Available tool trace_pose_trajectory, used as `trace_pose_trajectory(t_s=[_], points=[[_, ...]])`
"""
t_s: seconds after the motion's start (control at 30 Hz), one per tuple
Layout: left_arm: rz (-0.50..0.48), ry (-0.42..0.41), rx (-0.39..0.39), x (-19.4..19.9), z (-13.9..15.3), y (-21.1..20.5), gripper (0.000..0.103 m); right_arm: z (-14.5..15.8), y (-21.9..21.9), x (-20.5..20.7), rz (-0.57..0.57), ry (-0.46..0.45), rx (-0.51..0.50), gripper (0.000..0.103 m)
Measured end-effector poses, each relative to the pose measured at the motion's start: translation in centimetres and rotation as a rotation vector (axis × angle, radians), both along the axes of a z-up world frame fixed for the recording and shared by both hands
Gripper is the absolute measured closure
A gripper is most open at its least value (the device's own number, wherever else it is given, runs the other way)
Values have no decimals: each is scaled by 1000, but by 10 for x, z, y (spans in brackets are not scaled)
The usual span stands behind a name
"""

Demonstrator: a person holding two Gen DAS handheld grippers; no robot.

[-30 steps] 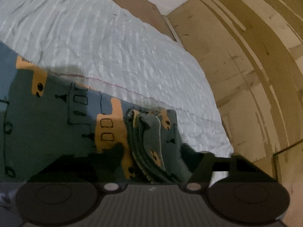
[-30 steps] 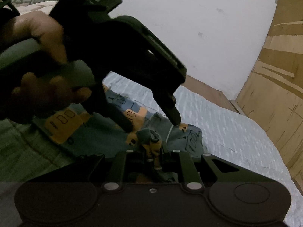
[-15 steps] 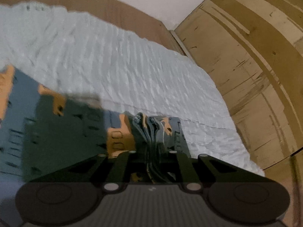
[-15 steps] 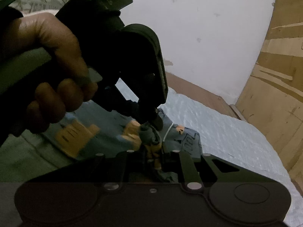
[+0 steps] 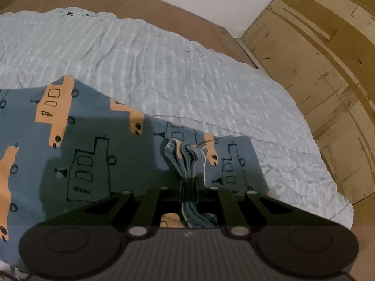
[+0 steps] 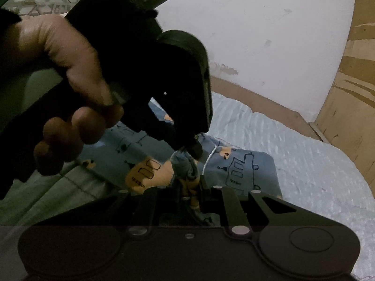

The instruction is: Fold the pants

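Left wrist view: the left claw (image 5: 190, 201) is clamped on a bunched wad of cloth at the edge of the pants (image 5: 89, 154); its jaws have just been closing, and the gathered layers now stand squeezed between them. The rest of the blue garment, printed with orange vehicles, spreads away to the left, partly lifted off the bed (image 5: 164, 70), whose pale ribbed cover lies bare beyond it. A wooden panel (image 5: 328, 82) stands along the right. Pinching several layers at once probably keeps the stacked edges together so the fold carries as one piece.

Right wrist view: the right claw (image 6: 191, 194) is likewise closed tight on a twisted tuft of the pants (image 6: 243, 171), with a thin white cord (image 6: 208, 161) running from the bunch. The left claw (image 6: 195, 148) comes down from above, held in a hand (image 6: 70, 75), and its tip bites the cloth just beside the right one's grip. The pants lie on the bed (image 6: 304, 159) below a white wall (image 6: 269, 23). Two grips so close together suggest one shared corner or waistband end is being taken up, ready to be drawn over the rest of the garment.
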State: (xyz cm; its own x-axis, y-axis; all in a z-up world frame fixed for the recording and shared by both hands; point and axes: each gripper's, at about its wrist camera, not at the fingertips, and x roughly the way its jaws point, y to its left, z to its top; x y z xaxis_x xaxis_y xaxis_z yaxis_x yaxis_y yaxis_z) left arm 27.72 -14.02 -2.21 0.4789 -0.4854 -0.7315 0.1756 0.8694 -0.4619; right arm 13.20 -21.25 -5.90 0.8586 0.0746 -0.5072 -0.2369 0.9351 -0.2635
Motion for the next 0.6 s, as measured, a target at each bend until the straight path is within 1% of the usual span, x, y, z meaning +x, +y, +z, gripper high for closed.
trace_pose_trajectory(t_s=[0.13, 0.23, 0.37, 0.5, 0.6], points=[[-2, -15, 4, -2, 5, 0, 93, 3, 0, 1, -3, -3, 3, 88], [1, -35, 25, -5, 15, 3, 93, 7, -1, 2, -1, -13, 11, 88], [0, -68, 87, -11, 34, 16, 93, 17, 11, 1, 17, -29, 41, 88], [30, -54, 139, -14, 44, 45, 93, 23, 34, 0, 73, -33, 60, 88], [44, -45, 192, -17, 43, 66, 93, 24, 53, 1, 118, -26, 76, 88]])
